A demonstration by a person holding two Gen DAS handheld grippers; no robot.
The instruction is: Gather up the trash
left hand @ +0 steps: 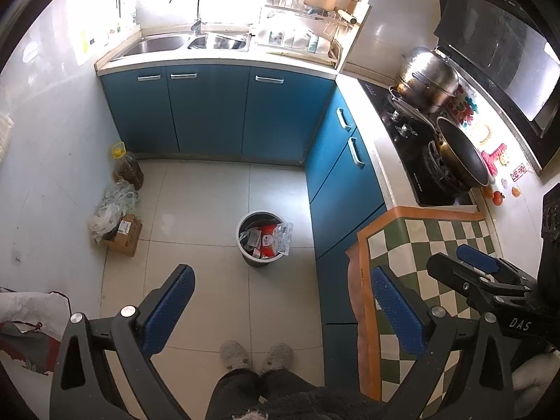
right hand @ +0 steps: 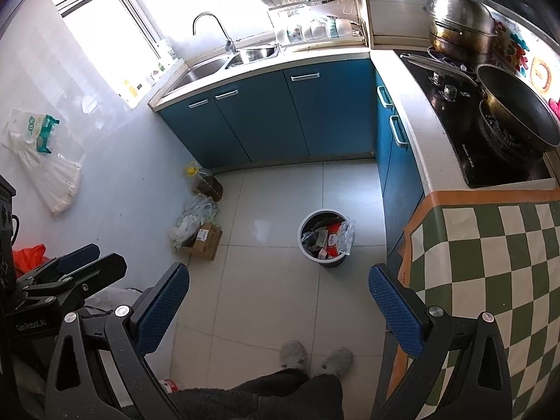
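Floor: pale glossy tiled kitchen floor (left hand: 196, 210), which carried everything of concern to the task.
Bench: white-topped bench (right hand: 413, 129) over blue cabinet doors, with a green-and-white checked mat (right hand: 490, 245) at its near end; no loose rubbish could be made out on it.
Bin: round grey waste bin with a white rim (left hand: 260, 238), which stood upright mid-floor, apart from the cabinets, and was filled near the rim with red and clear plastic wrappers.
Floor clutter: brown cardboard box (left hand: 124, 234) with crumpled clear plastic bags (left hand: 115, 203) heaped on and behind it, against the left wall, well apart from the bin.
Bottle: amber oil jug with a yellow cap (left hand: 127, 168), beyond the bags in the corner.
Left gripper (left hand: 283, 311): jaws spread wide, nothing held, raised above the floor.
Right gripper (right hand: 278, 308): jaws likewise wide, nothing held.
Step in hand: judged an approach, with nothing grasped.
Next move: probably a descent toward the full bin or the loose bags; thin plastic would want a low, firm pinch.
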